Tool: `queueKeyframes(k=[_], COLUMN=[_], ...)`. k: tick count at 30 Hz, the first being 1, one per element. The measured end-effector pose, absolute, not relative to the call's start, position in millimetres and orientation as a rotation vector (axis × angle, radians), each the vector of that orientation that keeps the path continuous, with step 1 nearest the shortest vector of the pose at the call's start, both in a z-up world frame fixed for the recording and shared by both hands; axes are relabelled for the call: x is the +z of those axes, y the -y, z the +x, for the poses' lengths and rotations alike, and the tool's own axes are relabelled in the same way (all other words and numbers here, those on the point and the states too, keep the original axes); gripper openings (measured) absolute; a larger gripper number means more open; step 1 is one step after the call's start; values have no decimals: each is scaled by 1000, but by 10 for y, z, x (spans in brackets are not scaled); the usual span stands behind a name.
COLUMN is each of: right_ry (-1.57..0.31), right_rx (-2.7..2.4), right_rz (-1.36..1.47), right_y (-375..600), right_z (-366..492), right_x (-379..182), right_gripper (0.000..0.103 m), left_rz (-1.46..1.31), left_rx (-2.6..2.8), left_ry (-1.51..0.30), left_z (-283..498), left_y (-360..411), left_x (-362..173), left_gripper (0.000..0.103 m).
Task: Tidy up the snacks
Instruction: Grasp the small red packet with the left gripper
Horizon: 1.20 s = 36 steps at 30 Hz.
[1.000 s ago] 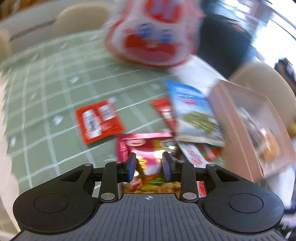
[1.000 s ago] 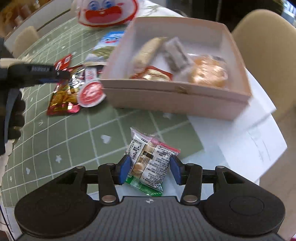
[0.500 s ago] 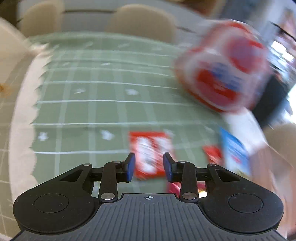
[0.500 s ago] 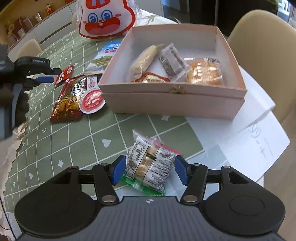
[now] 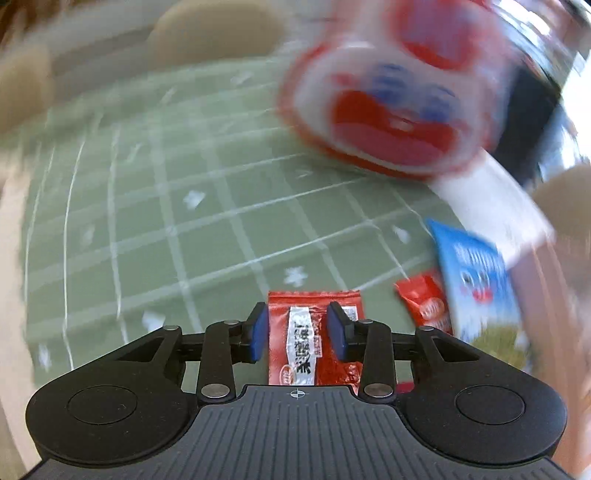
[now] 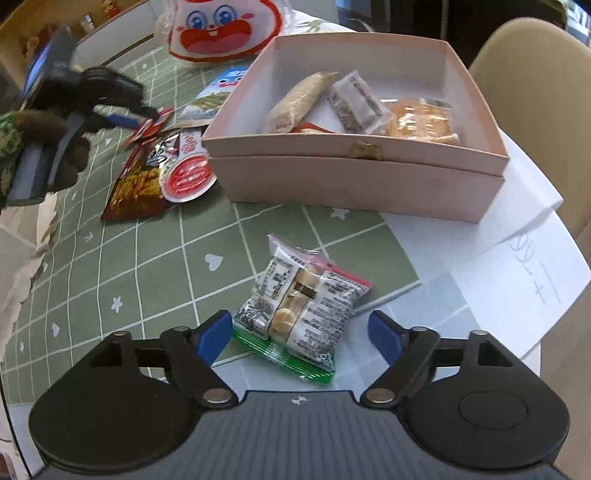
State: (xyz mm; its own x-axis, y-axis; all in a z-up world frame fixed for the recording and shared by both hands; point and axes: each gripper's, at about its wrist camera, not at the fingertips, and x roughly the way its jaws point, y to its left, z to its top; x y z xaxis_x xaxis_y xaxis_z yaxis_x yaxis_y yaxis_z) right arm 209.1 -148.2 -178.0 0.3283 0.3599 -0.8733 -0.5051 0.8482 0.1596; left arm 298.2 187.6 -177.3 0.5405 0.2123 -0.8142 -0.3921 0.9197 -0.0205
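My left gripper [image 5: 297, 334] is open, its blue pads on either side of a small red snack packet [image 5: 314, 339] that lies on the green checked tablecloth. In the right wrist view the left gripper [image 6: 125, 114] hovers by the red packets [image 6: 153, 125]. My right gripper [image 6: 295, 336] is wide open around a clear cookie packet [image 6: 301, 299] lying on the cloth, not touching it. A pink box [image 6: 354, 173] behind holds several snacks.
A big red-and-white cartoon-face bag [image 6: 218, 29] stands at the back. A blue packet [image 5: 476, 280], another red sachet [image 5: 426, 306], a chips bag [image 6: 140, 181] and a round red-lidded cup [image 6: 188, 175] lie left of the box. White paper [image 6: 517, 273] and a beige chair [image 6: 543, 92] are on the right.
My right gripper has opened wide and let go of the cookie packet, which now lies on the cloth. My left gripper swung over and now straddles the small red packet.
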Motion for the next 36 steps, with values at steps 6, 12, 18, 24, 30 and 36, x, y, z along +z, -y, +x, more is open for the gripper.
queueKeyframes(k=[6,12,18,24,30,36], right_ry=[-1059,-1051,-1042,-1036,-1026,-1012], right_rx=[588,605,619,623,622,614], right_rz=[-206,-200,-208,-211,-238,-264], right_y=[1463,1456,1464,1460,1432,1407], right_z=[2008,2008,1989,1979,1950,1906], right_x=[-1796,-1809,-1819,-1828,-1841,-1855], right_gripper=[87,93,94,96,97,97], left_rz=[5,20,8,-14,-124,-76], left_rx=[288,214,166,257,236,218], left_ry=[-867,-978,-990,-939,-978,-977], left_z=[2895,2999,3022,2925,3021,3059], left_y=[-1557,-1467,-1384,-1557,-1663,-1553], left_x=[-1653,-1744,-1790,-1749,-1820,-1858], left_gripper=[40,41,68,62,65,66])
